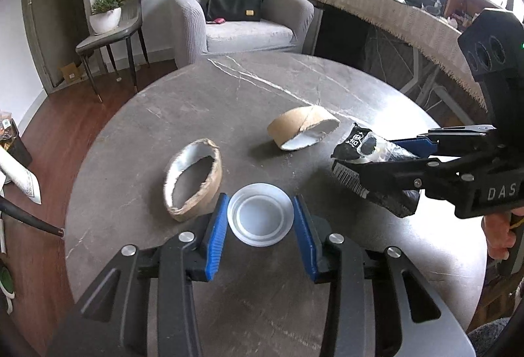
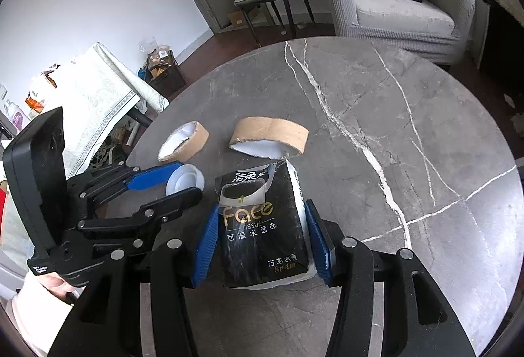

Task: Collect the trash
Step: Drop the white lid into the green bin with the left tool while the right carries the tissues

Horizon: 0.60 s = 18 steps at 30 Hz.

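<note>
On the round grey marble table (image 1: 203, 95) lie two torn cardboard rings, one near (image 1: 193, 180) and one farther right (image 1: 303, 131). A white plastic lid (image 1: 261, 214) lies flat between my left gripper's (image 1: 261, 227) blue pads, which stand beside its rim; contact is unclear. My right gripper (image 2: 263, 237) is shut on a black tissue packet (image 2: 262, 223) marked "Face", held above the table. In the right wrist view the rings (image 2: 183, 146) (image 2: 268, 137), the lid (image 2: 185, 182) and the left gripper (image 2: 177, 183) show too. The right gripper with the packet (image 1: 370, 160) shows at right in the left wrist view.
A grey armchair (image 1: 239, 16) with a black bag stands beyond the table. A chair with a potted plant (image 1: 108, 13) is at the left. A cloth-covered desk (image 1: 409, 16) runs along the right. Clutter and a box (image 2: 163, 72) sit on the floor to the left.
</note>
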Motion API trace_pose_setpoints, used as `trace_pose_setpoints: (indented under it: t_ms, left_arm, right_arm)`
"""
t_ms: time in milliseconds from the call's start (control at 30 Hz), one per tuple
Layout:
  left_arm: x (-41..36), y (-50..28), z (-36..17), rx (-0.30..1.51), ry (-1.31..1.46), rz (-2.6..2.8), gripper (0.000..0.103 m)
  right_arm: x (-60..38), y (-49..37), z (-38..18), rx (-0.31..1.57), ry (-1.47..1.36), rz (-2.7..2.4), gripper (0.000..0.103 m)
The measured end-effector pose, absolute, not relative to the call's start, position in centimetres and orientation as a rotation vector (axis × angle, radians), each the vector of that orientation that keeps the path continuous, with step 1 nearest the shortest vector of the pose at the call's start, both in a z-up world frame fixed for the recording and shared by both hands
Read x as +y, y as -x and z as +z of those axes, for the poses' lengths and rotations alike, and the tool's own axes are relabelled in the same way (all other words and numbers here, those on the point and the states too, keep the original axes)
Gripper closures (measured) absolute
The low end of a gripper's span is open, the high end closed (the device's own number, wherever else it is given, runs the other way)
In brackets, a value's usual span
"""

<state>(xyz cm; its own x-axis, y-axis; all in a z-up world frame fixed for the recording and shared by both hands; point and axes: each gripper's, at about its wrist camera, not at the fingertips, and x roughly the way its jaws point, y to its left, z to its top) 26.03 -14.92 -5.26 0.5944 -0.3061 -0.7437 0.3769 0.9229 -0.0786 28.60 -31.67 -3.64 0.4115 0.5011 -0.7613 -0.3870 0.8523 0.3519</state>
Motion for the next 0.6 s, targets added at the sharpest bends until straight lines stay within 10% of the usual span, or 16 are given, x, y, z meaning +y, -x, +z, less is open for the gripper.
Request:
trace_pose_setpoints:
  t_ms: [600]
  left_arm:
    - [-8.1, -21.0, -3.7, 0.810, -0.044, -0.328, 0.061]
  right_arm:
    - [-25.9, -24.6, -0.6, 0.935, -0.047, 0.575, 0.051]
